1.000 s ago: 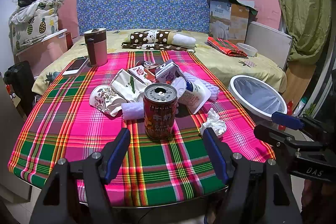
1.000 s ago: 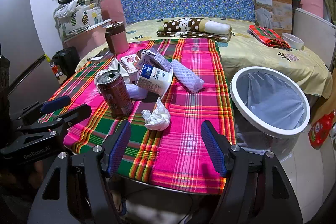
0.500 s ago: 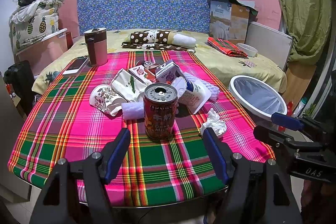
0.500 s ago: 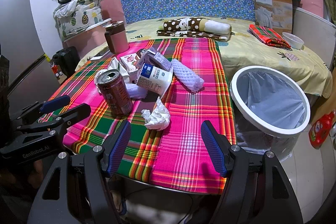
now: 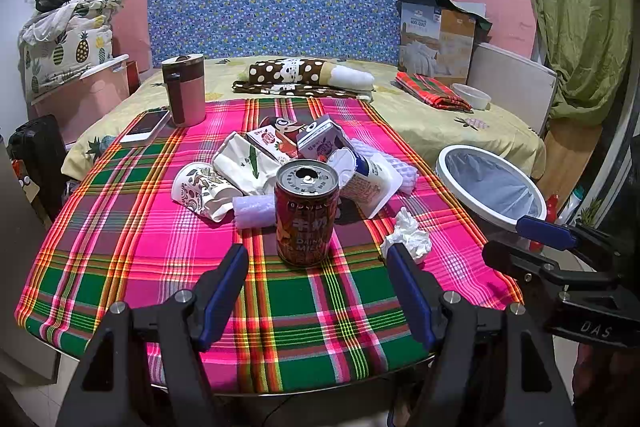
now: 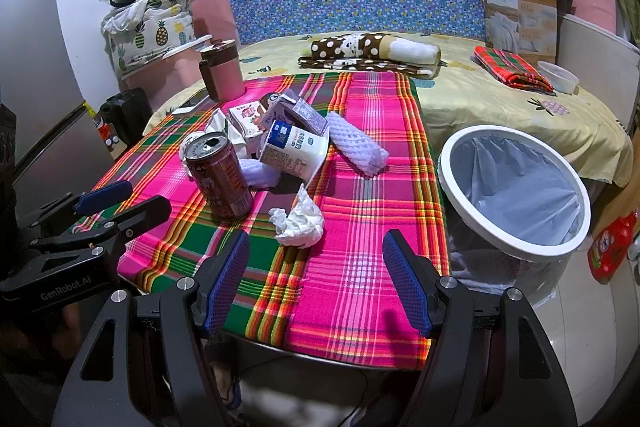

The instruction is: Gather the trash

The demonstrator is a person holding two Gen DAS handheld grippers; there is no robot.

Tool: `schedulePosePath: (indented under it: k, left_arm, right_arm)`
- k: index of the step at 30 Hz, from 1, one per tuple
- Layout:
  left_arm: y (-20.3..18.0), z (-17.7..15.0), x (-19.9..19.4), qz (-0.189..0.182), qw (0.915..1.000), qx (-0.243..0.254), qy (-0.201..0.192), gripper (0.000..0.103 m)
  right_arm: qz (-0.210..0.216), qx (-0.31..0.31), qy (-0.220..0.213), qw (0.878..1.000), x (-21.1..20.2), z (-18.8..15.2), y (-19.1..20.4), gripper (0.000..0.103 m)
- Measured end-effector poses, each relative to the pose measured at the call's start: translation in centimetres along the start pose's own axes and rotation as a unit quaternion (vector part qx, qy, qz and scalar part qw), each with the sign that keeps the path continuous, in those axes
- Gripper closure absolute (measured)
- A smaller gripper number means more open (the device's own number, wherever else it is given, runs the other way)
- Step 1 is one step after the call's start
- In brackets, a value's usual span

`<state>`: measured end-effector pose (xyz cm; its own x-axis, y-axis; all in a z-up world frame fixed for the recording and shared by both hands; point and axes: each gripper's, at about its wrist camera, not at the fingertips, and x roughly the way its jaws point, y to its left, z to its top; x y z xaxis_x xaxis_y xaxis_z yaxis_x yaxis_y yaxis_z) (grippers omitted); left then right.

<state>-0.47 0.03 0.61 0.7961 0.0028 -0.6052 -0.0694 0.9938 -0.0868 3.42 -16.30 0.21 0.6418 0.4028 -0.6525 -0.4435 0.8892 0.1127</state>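
Nothing much moved vs 1 s ago: left gripper (image 5: 318, 275) and right gripper (image 6: 316, 267) hover, fingers spread, empty. Opened red metal drink can (image 5: 306, 213) stands upright on plaid tablecloth (image 5: 132, 247), centred ahead of left gripper. Prob. light, stiff, slippery; grab mid-body.

Two black grippers, blue pads

Left gripper (image 5: 318, 291) and right gripper (image 6: 316, 277) — matte black frames, silver screws, textured blue fingers (image 6: 226, 277); white lettering "GenRobot.AI" and "DAS".
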Motion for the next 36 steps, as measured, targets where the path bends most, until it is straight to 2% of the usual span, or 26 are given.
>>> schedulePosePath:
  k: [31, 36]
  left_arm:
    - [0.4, 0.3, 0.6, 0.001, 0.9999, -0.014, -0.004, 0.03]
    - [0.9, 0.3, 1.4, -0.01, 0.9997, -0.021, 0.002, 0.03]
  right_arm:
    - [0.008, -0.002, 0.001, 1.0, 0.4, 0.1, 0.2, 0.033]
    - [0.011, 0.0, 0.006, 1.0, 0.6, 0.3, 0.1, 0.033]
